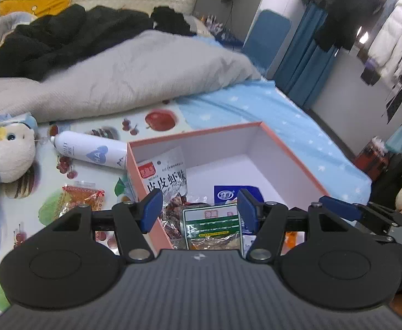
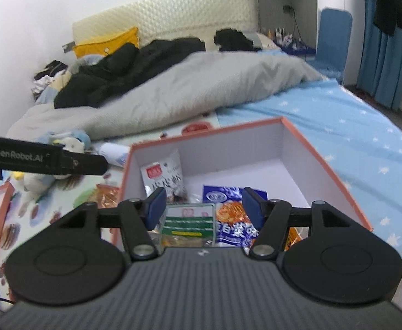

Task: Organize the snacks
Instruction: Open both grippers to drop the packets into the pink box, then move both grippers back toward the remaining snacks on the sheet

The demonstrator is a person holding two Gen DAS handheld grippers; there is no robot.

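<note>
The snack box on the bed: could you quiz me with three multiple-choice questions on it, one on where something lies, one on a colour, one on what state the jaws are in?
1. Where does the white spray bottle lie?
A. inside the box
B. on the fruit-print mat, outside the box
C. on the grey blanket

2. What colour is the outside of the box?
A. salmon pink
B. green
C. black

3. How do the jaws of the left gripper stand?
A. clamped on a snack packet
B. apart, gripping nothing
C. clamped on the box wall

Answers:
1 B: the bottle rests on its side on the mat, left of the box.
2 A: the outer wall and rim are pink and the inside is white.
3 B: the blue pads stand apart over the green snack packet.
</note>
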